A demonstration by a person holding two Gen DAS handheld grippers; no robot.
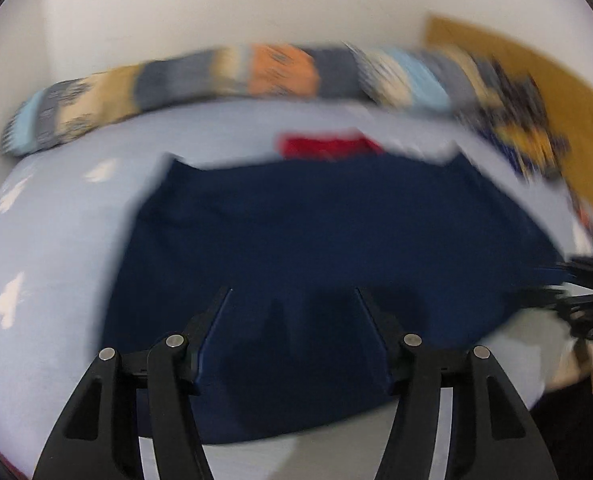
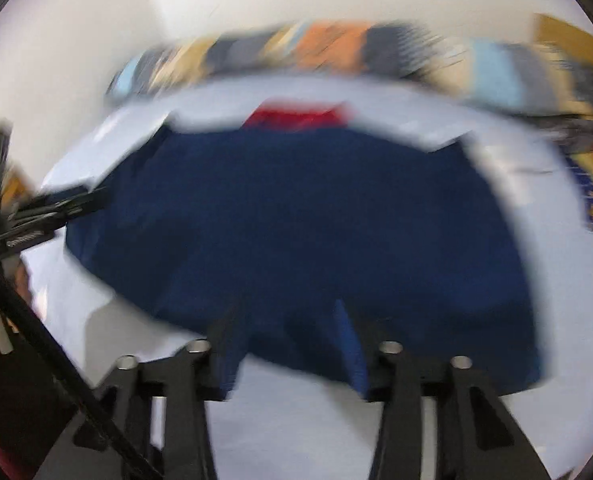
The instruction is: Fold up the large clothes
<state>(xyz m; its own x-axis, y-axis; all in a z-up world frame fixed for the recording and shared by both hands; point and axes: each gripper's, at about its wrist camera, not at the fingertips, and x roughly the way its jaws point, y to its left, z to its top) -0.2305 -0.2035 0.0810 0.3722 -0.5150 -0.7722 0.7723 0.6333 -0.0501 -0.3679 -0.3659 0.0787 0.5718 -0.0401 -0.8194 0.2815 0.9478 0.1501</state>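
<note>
A large navy blue garment [image 1: 316, 232] lies spread on a light blue bedsheet [image 1: 56, 240]; both views are motion-blurred. My left gripper [image 1: 292, 292] is open over the garment's near edge, its fingers wide apart with cloth between them. My right gripper [image 2: 292, 308] is also open over the near edge of the garment [image 2: 304, 216], with cloth between its fingers. The right gripper shows at the right edge of the left wrist view [image 1: 584, 300]; the left gripper shows at the left of the right wrist view [image 2: 56, 208].
A red cloth [image 1: 328, 146] lies beyond the garment. A patchwork blanket roll [image 1: 216, 80] runs along the white wall. A patterned yellow and blue fabric [image 1: 528, 136] lies at the right, before a brown board [image 1: 556, 92].
</note>
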